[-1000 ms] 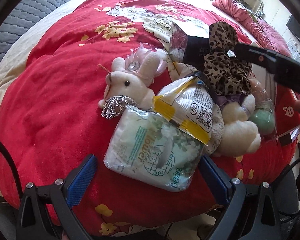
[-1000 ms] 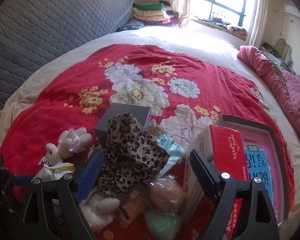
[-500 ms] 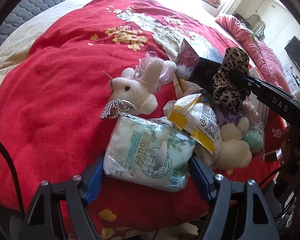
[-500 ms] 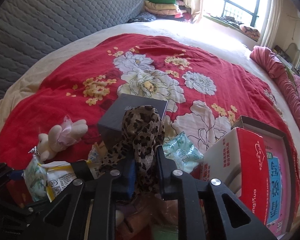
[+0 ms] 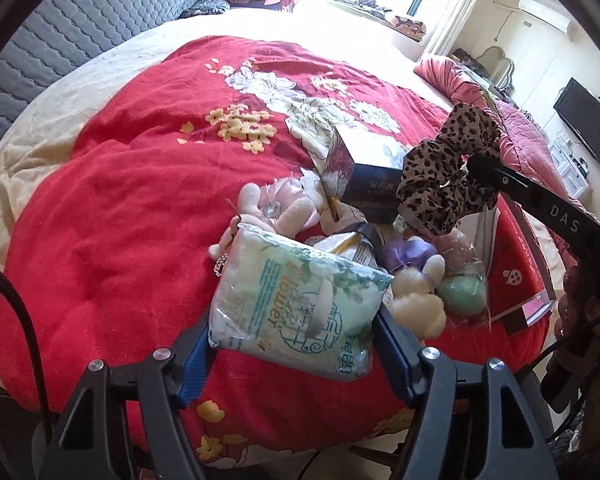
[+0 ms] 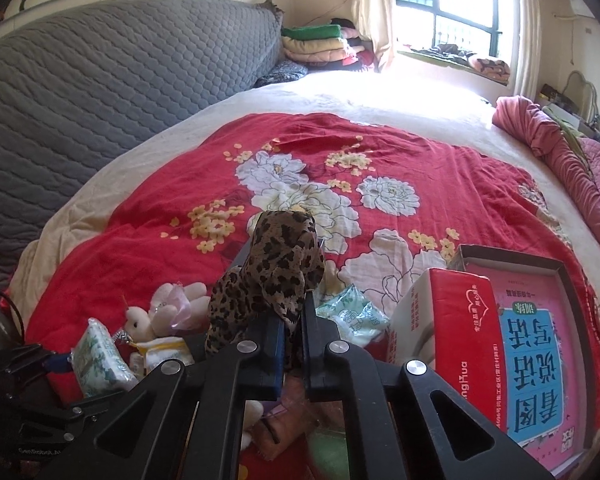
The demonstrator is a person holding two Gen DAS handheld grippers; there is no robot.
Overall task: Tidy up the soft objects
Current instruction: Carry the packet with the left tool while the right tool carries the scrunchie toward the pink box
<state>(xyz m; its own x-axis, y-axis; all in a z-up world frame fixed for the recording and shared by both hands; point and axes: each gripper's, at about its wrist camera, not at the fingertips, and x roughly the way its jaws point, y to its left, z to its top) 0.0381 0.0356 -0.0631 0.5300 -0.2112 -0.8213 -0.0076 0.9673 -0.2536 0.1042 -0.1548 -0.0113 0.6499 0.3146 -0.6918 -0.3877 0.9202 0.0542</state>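
Note:
My left gripper point(image 5: 294, 334) is shut on a green-and-white tissue pack point(image 5: 300, 304) and holds it lifted above the red blanket. My right gripper point(image 6: 292, 344) is shut on a leopard-print scrunchie point(image 6: 274, 276) and holds it raised; the scrunchie also shows in the left wrist view point(image 5: 448, 172), at the tip of the right gripper. Beneath lie a white plush rabbit point(image 5: 276, 208), a second plush with a purple bow point(image 5: 416, 292), a yellow-and-white packet point(image 5: 352, 246) and a bag of pastel soft balls point(image 5: 460, 288).
A dark box point(image 5: 368, 172) sits behind the pile. A red carton point(image 6: 448, 328) and a pink book tray point(image 6: 540, 360) stand at the right. The red floral blanket point(image 6: 340, 184) spreads beyond, with a grey headboard point(image 6: 100, 88) and folded quilts point(image 6: 316, 44) behind.
My left gripper closed on the tissue pack and lifted it. My right gripper closed on the scrunchie and raised it off the pile.

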